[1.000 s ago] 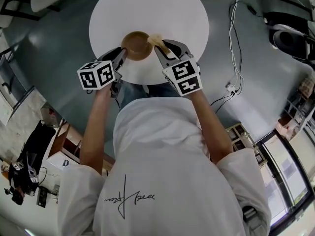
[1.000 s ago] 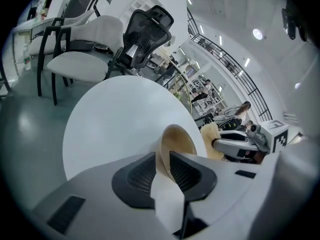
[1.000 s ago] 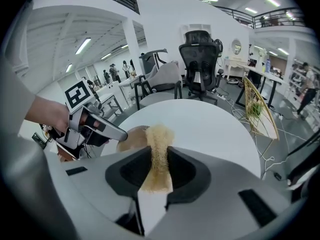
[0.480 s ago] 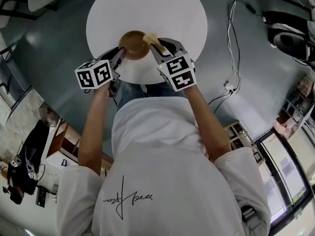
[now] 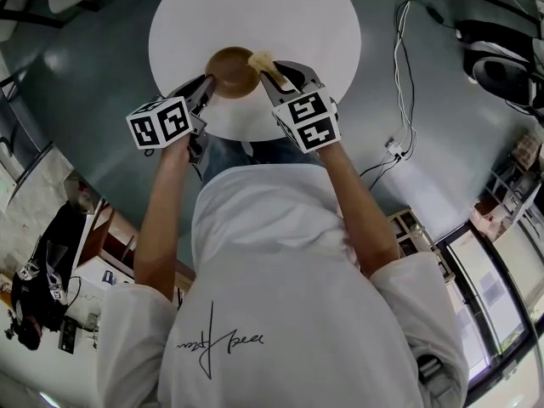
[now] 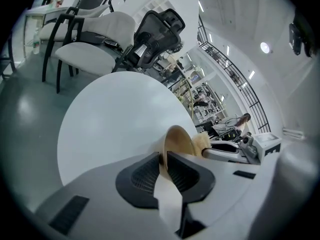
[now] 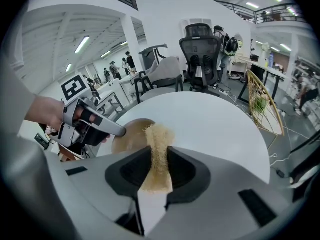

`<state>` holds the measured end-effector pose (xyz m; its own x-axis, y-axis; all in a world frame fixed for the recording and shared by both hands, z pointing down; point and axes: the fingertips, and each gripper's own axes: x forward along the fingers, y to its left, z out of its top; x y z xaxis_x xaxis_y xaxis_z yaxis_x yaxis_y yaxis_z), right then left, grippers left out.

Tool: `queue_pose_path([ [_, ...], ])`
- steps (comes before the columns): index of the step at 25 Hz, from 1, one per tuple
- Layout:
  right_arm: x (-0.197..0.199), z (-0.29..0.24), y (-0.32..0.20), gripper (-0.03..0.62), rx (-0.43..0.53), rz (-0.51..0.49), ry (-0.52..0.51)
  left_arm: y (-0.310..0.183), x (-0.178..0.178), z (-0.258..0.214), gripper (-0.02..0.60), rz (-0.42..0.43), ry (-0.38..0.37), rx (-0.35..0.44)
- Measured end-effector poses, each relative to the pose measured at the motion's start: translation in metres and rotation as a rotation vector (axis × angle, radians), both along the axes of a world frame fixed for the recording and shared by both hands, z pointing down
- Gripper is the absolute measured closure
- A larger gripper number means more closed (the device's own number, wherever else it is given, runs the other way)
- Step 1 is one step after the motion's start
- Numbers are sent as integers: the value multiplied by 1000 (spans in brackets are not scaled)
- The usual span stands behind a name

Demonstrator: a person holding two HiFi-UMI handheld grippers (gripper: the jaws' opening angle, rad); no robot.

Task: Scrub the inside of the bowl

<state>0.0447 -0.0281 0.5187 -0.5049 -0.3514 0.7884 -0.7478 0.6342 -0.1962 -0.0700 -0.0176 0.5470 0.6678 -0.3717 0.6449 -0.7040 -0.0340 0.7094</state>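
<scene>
A brown wooden bowl [image 5: 231,73] stands near the front edge of the round white table [image 5: 280,24]. My left gripper [image 5: 206,86] is at the bowl's left side. In the left gripper view the bowl's thin rim [image 6: 179,141] runs between the jaws of the left gripper [image 6: 163,159], which are closing with the pads against it. My right gripper [image 5: 270,76] is shut on a tan fibrous scrubber [image 7: 159,139]. The scrubber's tip [image 5: 258,59] hangs over the bowl's right rim, above the bowl [image 7: 129,136].
A black mesh office chair [image 7: 202,51] and white chairs [image 6: 95,39] stand beyond the table. Cables and a power strip [image 5: 398,150] lie on the grey floor to the right. A wire rack [image 7: 265,106] stands at the table's right.
The left gripper's jaws have narrowed onto the bowl's rim. Both grippers and the bowl sit slightly higher in the head view; the scrubber stays at the bowl's right rim.
</scene>
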Motion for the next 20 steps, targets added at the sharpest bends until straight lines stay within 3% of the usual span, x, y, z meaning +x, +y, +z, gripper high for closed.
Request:
queue_pose_path([
  [7, 2, 1, 2, 485, 2, 6, -4, -1, 2, -1, 535, -30, 37, -9],
  [20, 2, 1, 14, 485, -9, 21, -9, -5, 0, -2, 549, -64, 29, -3],
])
